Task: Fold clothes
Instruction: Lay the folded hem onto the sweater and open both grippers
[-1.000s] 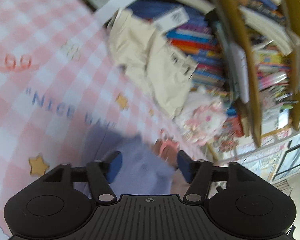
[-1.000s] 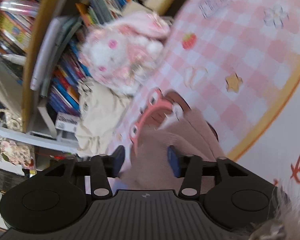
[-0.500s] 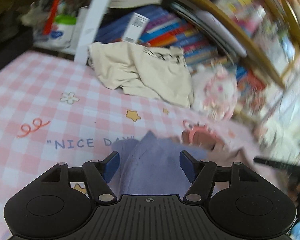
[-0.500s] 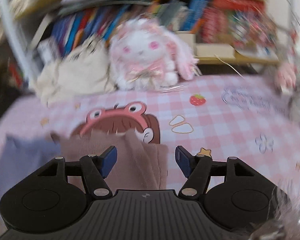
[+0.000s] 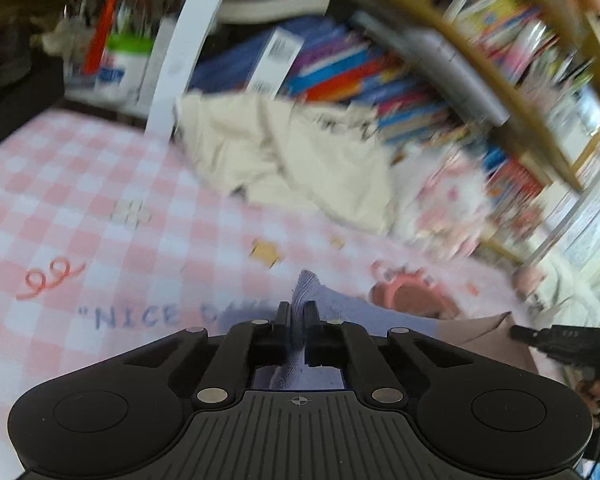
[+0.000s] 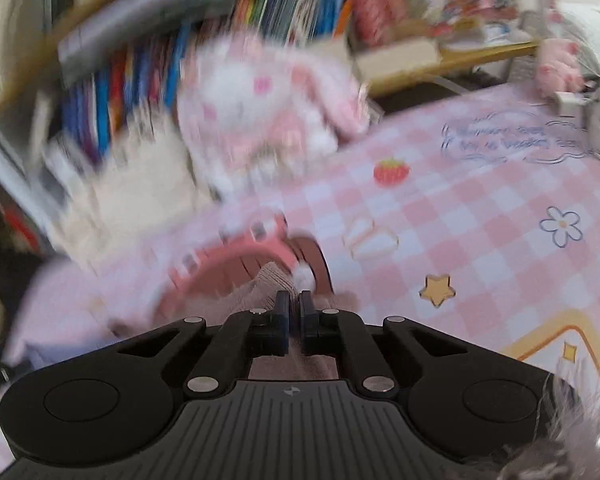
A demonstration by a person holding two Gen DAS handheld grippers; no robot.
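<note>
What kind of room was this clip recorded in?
Probably a child's bedroom or a home study corner. A pink checked cloth with cartoon prints covers the surface, packed bookshelves stand behind it, and a pink and white plush rabbit sits at the back edge.

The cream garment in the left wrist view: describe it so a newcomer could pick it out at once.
Start at the bookshelf behind the pink checked sheet. At its foot, beside a white post, lies the cream garment, crumpled and unfolded. Unlike the pink-and-white plush rabbit next to it, it is plain, flat cloth with small dark print.
</note>
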